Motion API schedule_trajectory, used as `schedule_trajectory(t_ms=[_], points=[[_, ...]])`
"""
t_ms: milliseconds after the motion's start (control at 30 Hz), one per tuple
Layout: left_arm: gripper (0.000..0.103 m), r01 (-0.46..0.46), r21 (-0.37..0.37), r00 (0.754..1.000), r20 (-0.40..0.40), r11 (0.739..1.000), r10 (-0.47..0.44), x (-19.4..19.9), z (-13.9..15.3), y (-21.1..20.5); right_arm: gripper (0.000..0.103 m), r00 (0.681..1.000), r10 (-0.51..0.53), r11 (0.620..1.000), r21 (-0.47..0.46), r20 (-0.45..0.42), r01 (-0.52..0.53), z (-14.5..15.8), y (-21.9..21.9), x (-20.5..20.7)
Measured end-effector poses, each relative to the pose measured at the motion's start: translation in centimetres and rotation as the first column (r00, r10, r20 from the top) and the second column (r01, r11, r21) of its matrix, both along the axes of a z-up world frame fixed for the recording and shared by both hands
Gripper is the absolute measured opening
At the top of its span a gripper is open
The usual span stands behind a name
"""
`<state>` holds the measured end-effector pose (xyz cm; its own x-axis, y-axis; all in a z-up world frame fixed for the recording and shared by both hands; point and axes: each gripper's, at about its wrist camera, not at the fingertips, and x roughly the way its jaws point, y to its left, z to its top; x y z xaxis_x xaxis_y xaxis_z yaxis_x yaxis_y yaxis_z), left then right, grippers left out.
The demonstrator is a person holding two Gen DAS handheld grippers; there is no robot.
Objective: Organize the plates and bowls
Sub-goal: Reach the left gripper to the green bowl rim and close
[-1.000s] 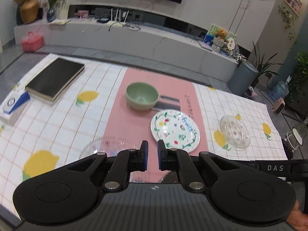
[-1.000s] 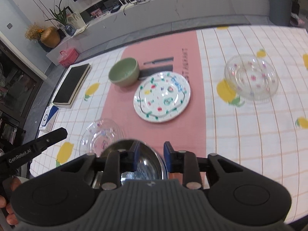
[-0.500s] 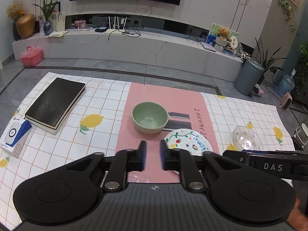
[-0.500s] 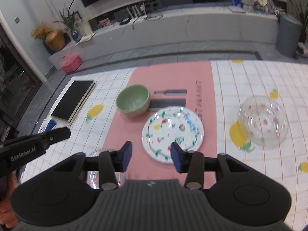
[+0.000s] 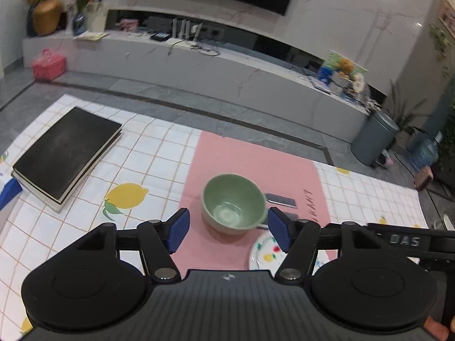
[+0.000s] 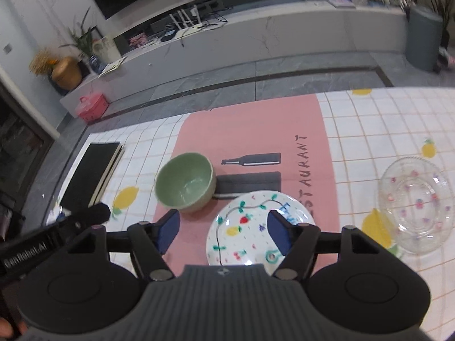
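Note:
A green bowl (image 5: 233,207) stands upright on the pink placemat (image 5: 250,164); it also shows in the right wrist view (image 6: 184,186). A white plate with painted fruit (image 6: 256,233) lies just right of it, its edge visible in the left wrist view (image 5: 266,253). A clear glass dish (image 6: 416,207) sits at the right. My left gripper (image 5: 227,233) is open and empty, with the bowl between and beyond its fingers. My right gripper (image 6: 221,233) is open and empty over the plate's near edge.
A black book (image 5: 66,150) lies at the table's left, with a blue and white box (image 5: 8,190) beside it. The lemon-print tablecloth (image 6: 369,142) covers the table. A grey bin (image 5: 374,136) and a TV bench (image 5: 199,68) stand beyond.
Both grippers have opened wide. Both have moved forward toward the green bowl and painted plate. The metal bowl and near glass dish have dropped out of view below the grippers.

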<state>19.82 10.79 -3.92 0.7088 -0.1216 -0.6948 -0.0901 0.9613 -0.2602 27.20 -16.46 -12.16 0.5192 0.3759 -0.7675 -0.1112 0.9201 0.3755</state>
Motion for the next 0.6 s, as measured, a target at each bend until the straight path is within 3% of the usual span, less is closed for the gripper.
schedule_trajectory(t_ms=[200,367,600], points=[[0.07,-0.052,-0.061,0.998,-0.025,0.997,0.051,2.9,-2.2,1.2,0.065,1.0,0.002,1.0,0.001,-0.021,-0.002,-1.6,1.9,3.1],[0.068,-0.038,-0.042,0.998,-0.053,0.998,0.036,4.8,-3.8,0.7,0.053,0.998,0.013,1.0,-0.028,-0.062,-0.015,-3.8,3.7,5.5],[0.055,-0.071,-0.083,0.984,-0.169,0.994,0.057,7.7,-6.3,1.4,0.045,0.993,0.011,1.0,-0.024,-0.12,-0.014,-5.8,4.9,7.6]])
